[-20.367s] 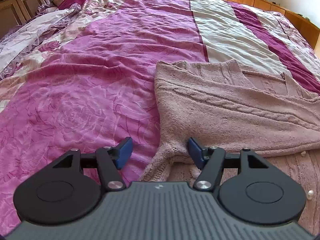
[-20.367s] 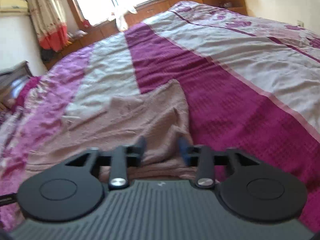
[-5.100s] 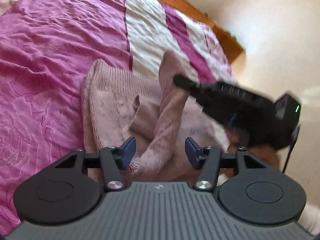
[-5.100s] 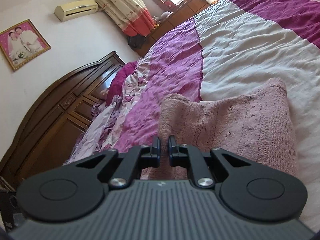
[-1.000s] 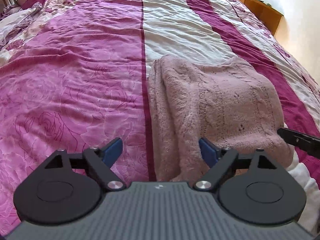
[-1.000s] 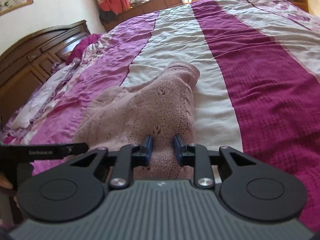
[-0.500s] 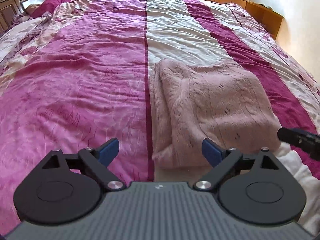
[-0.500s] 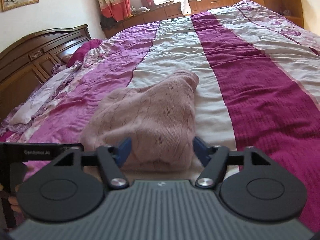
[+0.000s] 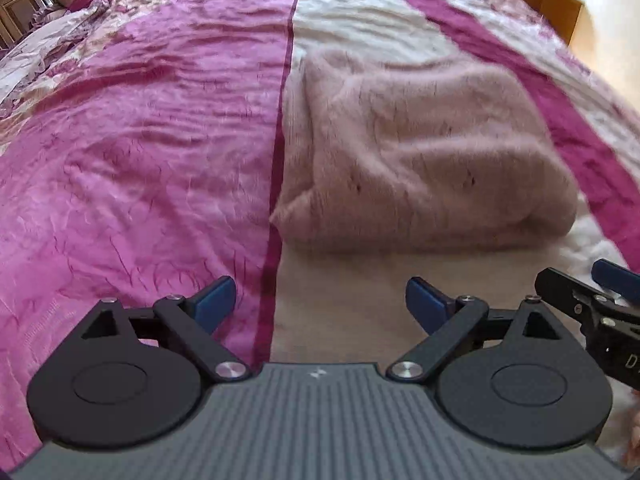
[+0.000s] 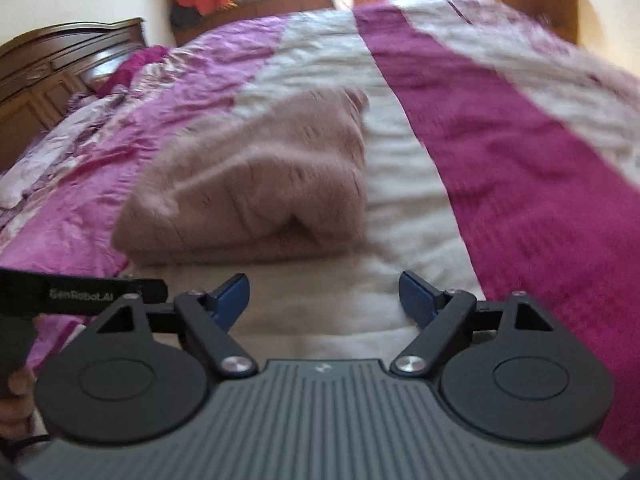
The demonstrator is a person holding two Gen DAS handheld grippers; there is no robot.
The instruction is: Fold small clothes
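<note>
Pink knitted sweater (image 9: 424, 152), folded into a thick bundle on the striped bed (image 9: 140, 140), lies at twelve o'clock, apart from both wide-open, empty grippers, left gripper (image 9: 320, 304) and right gripper (image 10: 324, 296).

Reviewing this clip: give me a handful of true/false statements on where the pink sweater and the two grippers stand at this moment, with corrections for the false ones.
1. The pink knit sweater lies folded in a compact bundle on the bedspread. True.
2. The left gripper is shut on the sweater's hem. False: its jaws are spread wide, with only bedspread between them, short of the sweater.
3. The right gripper is open and holds nothing. True.
4. The sweater rests wholly on the dark magenta stripe. False: it sits mainly on the cream stripe, its left edge beside the pink floral part.
5. A second garment lies next to the sweater. False: only one garment is on the bed in these views.
</note>
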